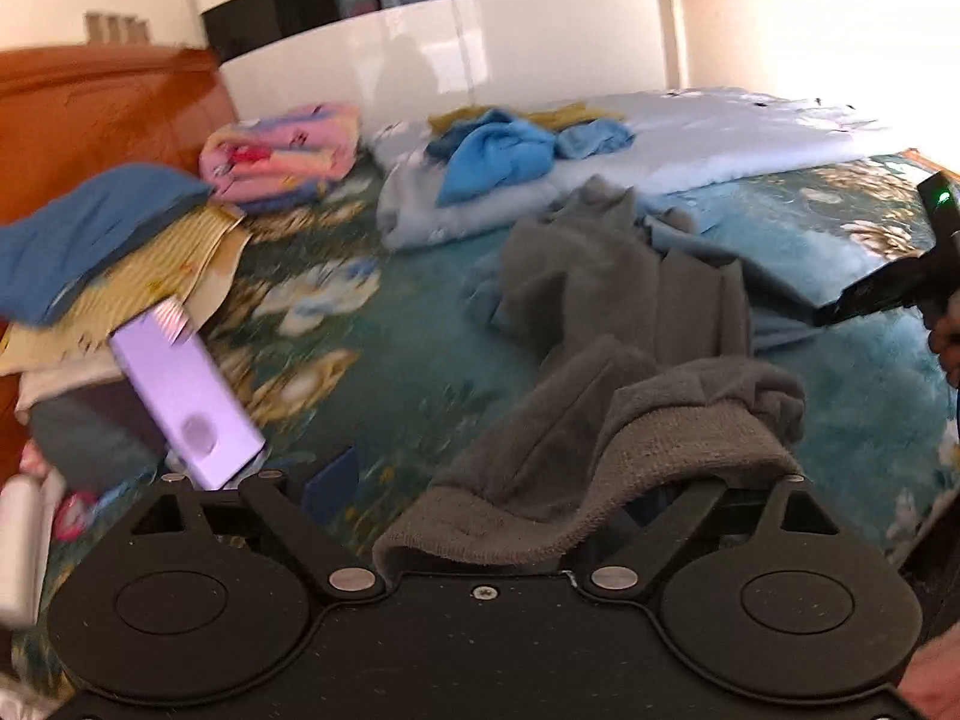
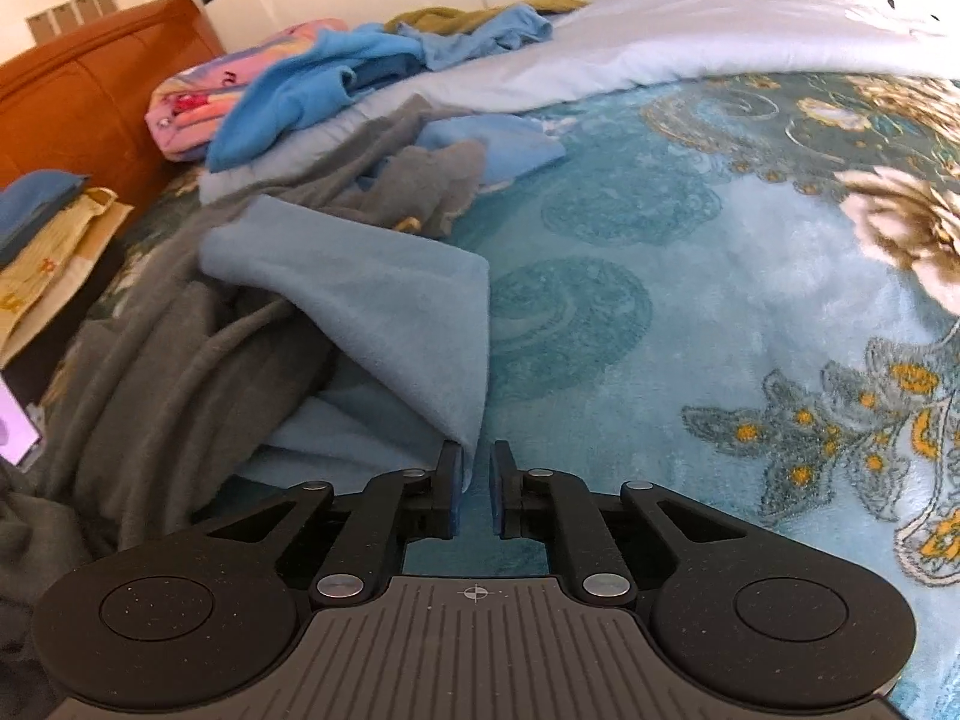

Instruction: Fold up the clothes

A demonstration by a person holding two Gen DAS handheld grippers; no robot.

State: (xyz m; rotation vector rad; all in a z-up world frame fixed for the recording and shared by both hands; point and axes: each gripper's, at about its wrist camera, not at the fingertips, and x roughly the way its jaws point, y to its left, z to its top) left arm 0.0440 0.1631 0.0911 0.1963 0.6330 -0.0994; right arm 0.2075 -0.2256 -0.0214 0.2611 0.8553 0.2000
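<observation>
Left wrist view: left gripper (image 1: 480,480) jaws spread wide, pinching nothing; grey garment (image 1: 600,420) draped loose over right finger, trailing across bedspread (image 1: 390,372).

Right wrist view: right gripper (image 2: 478,489) nearly closed on corner of light blue cloth (image 2: 390,300). Judged step: spreading before fold. Next: draw corner toward open bedspread at right; clutter crowds left.
</observation>
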